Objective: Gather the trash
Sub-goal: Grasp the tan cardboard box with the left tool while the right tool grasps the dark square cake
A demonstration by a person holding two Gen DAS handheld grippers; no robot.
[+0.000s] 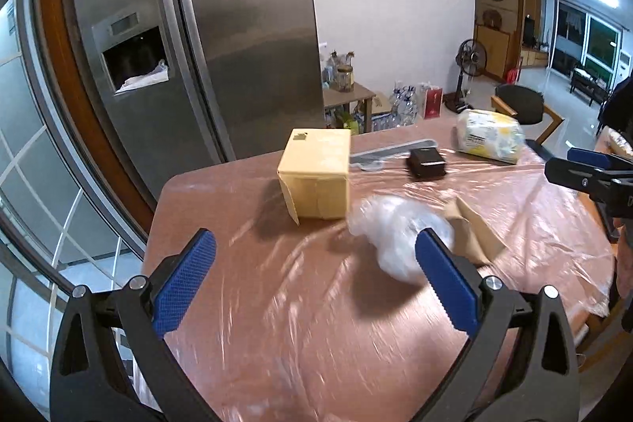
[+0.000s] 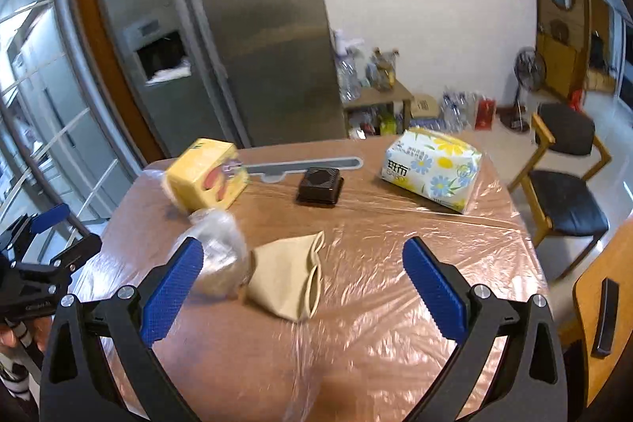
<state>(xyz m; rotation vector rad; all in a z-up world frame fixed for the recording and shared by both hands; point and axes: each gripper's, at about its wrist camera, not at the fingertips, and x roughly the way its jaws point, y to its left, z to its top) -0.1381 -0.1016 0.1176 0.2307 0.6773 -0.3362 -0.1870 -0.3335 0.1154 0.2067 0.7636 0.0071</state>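
A crumpled clear plastic bag [image 1: 389, 230] lies on the table near the middle; my left gripper [image 1: 312, 283] is open and empty, with its right finger just in front of the bag. A tan paper bag [image 1: 472, 230] lies flat to the bag's right. In the right wrist view the plastic bag [image 2: 219, 252] sits behind my left finger and the tan paper bag [image 2: 290, 273] lies between the fingers, slightly ahead. My right gripper [image 2: 302, 287] is open and empty above the table.
A yellow box [image 1: 316, 176], a small black tray [image 1: 427, 163], a grey flat strip [image 2: 308, 165] and a flowered tissue pack [image 2: 433, 169] stand on the plastic-covered table [image 2: 356, 343]. A steel fridge [image 1: 198, 26] stands behind. A wooden chair [image 2: 565, 180] is at the right.
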